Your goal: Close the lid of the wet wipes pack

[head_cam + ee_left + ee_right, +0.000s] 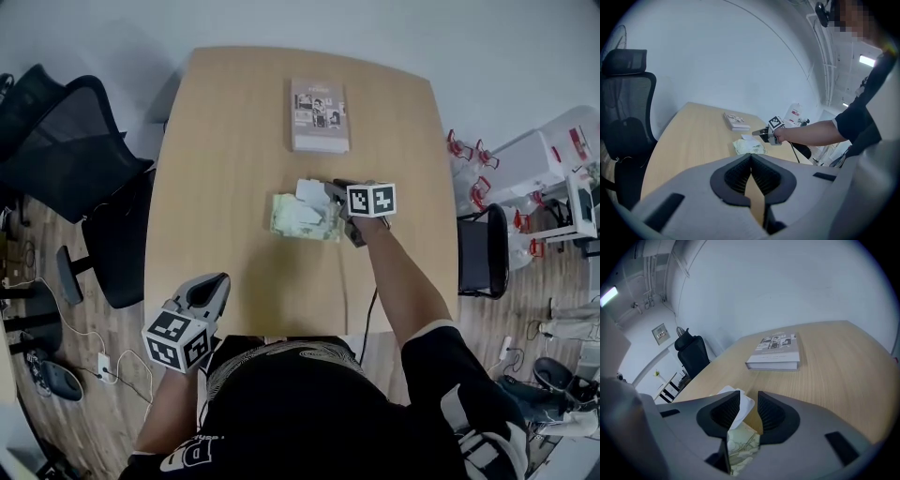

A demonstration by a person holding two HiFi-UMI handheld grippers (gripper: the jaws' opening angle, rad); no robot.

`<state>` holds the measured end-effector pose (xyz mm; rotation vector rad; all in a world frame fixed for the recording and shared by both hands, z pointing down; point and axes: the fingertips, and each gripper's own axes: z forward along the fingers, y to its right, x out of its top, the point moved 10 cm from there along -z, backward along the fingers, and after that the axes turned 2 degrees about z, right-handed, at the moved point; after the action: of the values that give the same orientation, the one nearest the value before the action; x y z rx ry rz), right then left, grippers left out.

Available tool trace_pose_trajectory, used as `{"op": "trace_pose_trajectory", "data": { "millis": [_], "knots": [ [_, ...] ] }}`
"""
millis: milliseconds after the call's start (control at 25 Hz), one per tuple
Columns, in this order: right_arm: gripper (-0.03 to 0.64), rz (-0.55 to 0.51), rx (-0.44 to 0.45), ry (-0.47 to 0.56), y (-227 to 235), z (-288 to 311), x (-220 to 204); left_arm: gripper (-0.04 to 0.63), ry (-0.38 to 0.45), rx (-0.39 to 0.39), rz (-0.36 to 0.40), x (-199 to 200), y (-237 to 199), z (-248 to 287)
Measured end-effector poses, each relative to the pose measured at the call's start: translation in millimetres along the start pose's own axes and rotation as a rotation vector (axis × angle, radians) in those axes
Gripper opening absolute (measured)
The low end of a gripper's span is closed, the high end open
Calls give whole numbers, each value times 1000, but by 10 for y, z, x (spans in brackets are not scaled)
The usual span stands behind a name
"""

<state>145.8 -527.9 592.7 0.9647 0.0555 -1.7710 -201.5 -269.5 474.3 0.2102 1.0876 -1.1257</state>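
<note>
The wet wipes pack (302, 217), pale green with a printed pattern, lies near the middle of the wooden table (225, 178). Its white lid (311, 190) stands up, open, at the far end. My right gripper (334, 193) reaches in from the right, level with the lid. In the right gripper view the lid (740, 405) stands in the gap of the right gripper (749, 403), whose jaws are apart, with the pack (743, 446) below. My left gripper (212, 289) hangs at the table's near left edge, away from the pack; its jaws (751, 159) meet at the tips, holding nothing.
A book (319, 114) lies flat on the far side of the table, beyond the pack. Black office chairs (66, 141) stand to the left of the table, another chair (483, 251) to the right. White equipment (553, 159) stands at the right.
</note>
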Motion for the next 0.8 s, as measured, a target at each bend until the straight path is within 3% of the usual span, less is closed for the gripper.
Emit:
{"op": "trace_pose_trajectory", "data": {
  "millis": [440, 800],
  "knots": [
    [129, 67, 107, -59, 160, 183, 5, 18, -23, 56, -2, -82, 74, 6],
    [124, -30, 150, -61, 38, 128, 115, 18, -16, 52, 1, -77, 107, 36]
  ]
}}
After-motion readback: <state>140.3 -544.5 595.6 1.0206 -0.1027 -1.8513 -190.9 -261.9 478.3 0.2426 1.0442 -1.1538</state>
